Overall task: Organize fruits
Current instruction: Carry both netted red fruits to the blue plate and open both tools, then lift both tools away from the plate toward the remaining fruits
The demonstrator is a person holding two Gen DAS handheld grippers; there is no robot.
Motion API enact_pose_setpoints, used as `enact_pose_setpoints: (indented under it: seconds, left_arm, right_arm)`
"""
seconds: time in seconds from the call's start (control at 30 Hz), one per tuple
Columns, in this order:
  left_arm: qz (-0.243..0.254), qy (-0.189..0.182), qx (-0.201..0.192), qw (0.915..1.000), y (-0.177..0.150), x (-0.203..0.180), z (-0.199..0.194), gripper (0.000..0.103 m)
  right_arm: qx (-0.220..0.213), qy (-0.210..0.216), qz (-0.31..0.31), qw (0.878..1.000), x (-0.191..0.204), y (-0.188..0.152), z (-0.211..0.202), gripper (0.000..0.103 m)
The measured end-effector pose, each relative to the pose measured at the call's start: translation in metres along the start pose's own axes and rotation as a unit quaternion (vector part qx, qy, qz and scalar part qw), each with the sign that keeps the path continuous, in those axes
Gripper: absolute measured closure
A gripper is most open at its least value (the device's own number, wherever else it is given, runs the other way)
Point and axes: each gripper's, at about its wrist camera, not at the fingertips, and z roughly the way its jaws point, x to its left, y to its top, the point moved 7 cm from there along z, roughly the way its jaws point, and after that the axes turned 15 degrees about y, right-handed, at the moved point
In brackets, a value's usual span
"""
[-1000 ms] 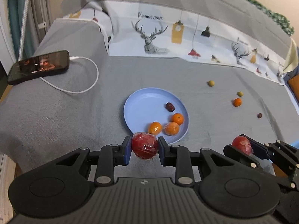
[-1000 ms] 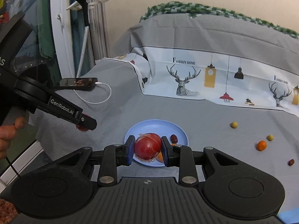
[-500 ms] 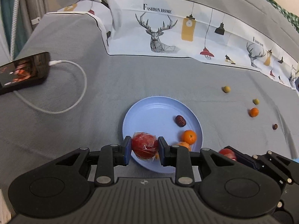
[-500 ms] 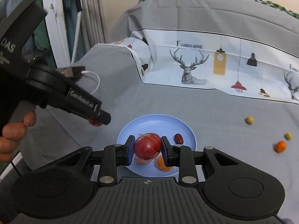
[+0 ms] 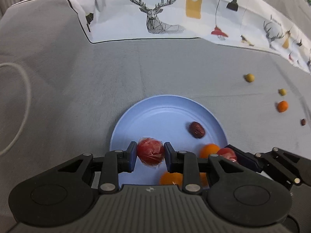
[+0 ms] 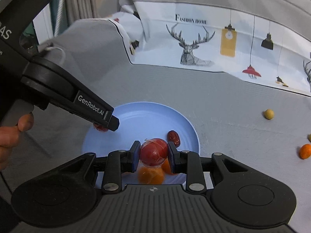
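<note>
A light blue plate (image 5: 155, 112) (image 6: 147, 112) lies on the grey cloth. It holds a dark red date (image 5: 197, 129) (image 6: 174, 136) and a few small oranges (image 5: 210, 149) (image 6: 150, 174). My left gripper (image 5: 150, 154) is shut on a plastic-wrapped red fruit (image 5: 150, 153), low over the plate's near left part. My right gripper (image 6: 154, 154) is shut on a second wrapped red fruit (image 6: 154, 151) above the oranges. In the left wrist view the right gripper (image 5: 231, 155) enters from the right with its fruit.
Loose on the cloth to the right lie two yellow-green fruits (image 5: 249, 77) (image 5: 282, 91), a small orange (image 5: 282, 106) (image 6: 304, 151) and a dark date (image 5: 303, 122). A white cable (image 5: 23, 104) loops at the left. A deer-print sheet (image 5: 175, 15) covers the back.
Both grippers have come forward and down toward the plate, each still holding its red fruit. The plate now fills more of both views, and the phone has left the left wrist view.
</note>
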Motion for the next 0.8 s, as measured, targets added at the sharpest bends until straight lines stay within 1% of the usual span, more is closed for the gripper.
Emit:
enact_pose_setpoints:
  seconds: [0.07,0.1,0.13,0.17,0.2,0.23,0.27,0.3,0.37,0.5,0.57,0.7,0.8]
  left_arm:
    - [0.005,0.001,-0.004,1.0000,0.004,-0.003,0.010,0.069]
    - [0.004,0.001,-0.012,0.9999,0.007,-0.003,0.012,0.057]
    - [0.003,-0.001,-0.026,0.9997,0.009,-0.003,0.011,0.029]
    - [-0.001,0.001,-0.043,0.9991,0.011,0.000,0.007,0.015]
    - [-0.010,0.011,-0.059,0.9982,0.011,0.004,0.001,0.001]
    - [-0.021,0.018,-0.074,0.9969,0.011,0.009,-0.006,0.001]
    - [-0.023,0.016,-0.077,0.9966,0.009,0.013,-0.013,0.001]
    - [-0.023,0.012,-0.072,0.9971,0.005,0.016,-0.019,0.001]
    - [-0.040,0.015,-0.058,0.9974,-0.007,0.026,-0.033,0.000]
    - [-0.050,0.023,-0.034,0.9979,-0.045,0.040,-0.065,0.000]
    - [-0.045,0.029,-0.029,0.9981,-0.064,0.045,-0.082,0.000]
    - [-0.040,0.032,-0.040,0.9979,-0.087,0.050,-0.116,0.000]
    - [-0.044,0.031,-0.060,0.9968,-0.096,0.054,-0.142,0.000]
  right_arm:
    - [0.003,0.000,-0.003,1.000,-0.005,0.002,0.010,0.072]
    - [0.005,0.004,-0.005,1.000,-0.007,0.004,0.014,0.070]
    - [0.006,0.004,-0.007,1.000,-0.008,0.005,0.016,0.069]
    - [0.010,0.003,-0.008,1.000,-0.008,0.007,0.017,0.056]
    - [0.015,0.002,-0.008,1.000,-0.007,0.009,0.015,0.038]
    - [0.012,0.000,-0.007,1.000,-0.007,0.009,0.010,0.033]
    - [0.008,-0.003,-0.001,1.000,-0.006,0.009,0.001,0.025]
    - [0.009,-0.002,0.005,1.000,-0.005,0.007,-0.008,0.016]
    - [0.017,0.003,0.028,0.999,0.000,-0.003,-0.028,0.007]
    - [0.033,0.022,0.066,0.997,0.018,-0.028,-0.068,0.002]
    - [0.026,0.021,0.075,0.997,0.028,-0.037,-0.088,0.002]
    - [-0.003,-0.010,0.048,0.999,0.045,-0.037,-0.119,0.001]
    - [-0.027,-0.027,0.039,0.999,0.051,-0.031,-0.141,0.001]
